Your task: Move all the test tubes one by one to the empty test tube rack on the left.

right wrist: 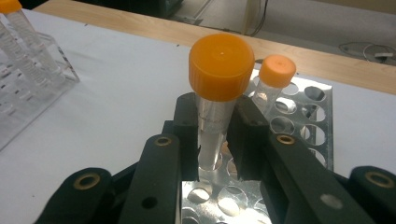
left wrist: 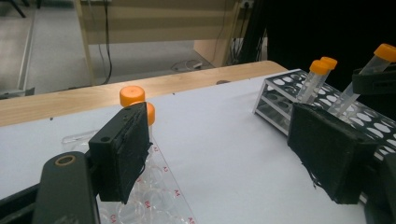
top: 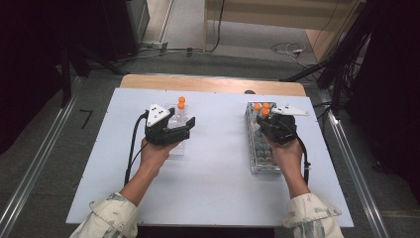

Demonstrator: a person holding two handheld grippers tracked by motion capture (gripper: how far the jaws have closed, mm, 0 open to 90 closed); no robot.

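Jaws of our right gripper [right wrist: 212, 140] pinch a capped tube [right wrist: 215, 93] just below its orange cap, holding it upright over the metal rack [right wrist: 308, 116], its foot just above the holes. Two more capped tubes [top: 261, 106] stand in the rack's far end, near the held one. Our left gripper [top: 184, 128] hovers well left of the rack over a clear rack [top: 178, 148] with two tubes [top: 181, 105], jaws wide with nothing between them. We judge the grip shallow: the smooth tube could slip or tilt, and its foot might catch a hole's rim or knock a neighbouring tube.
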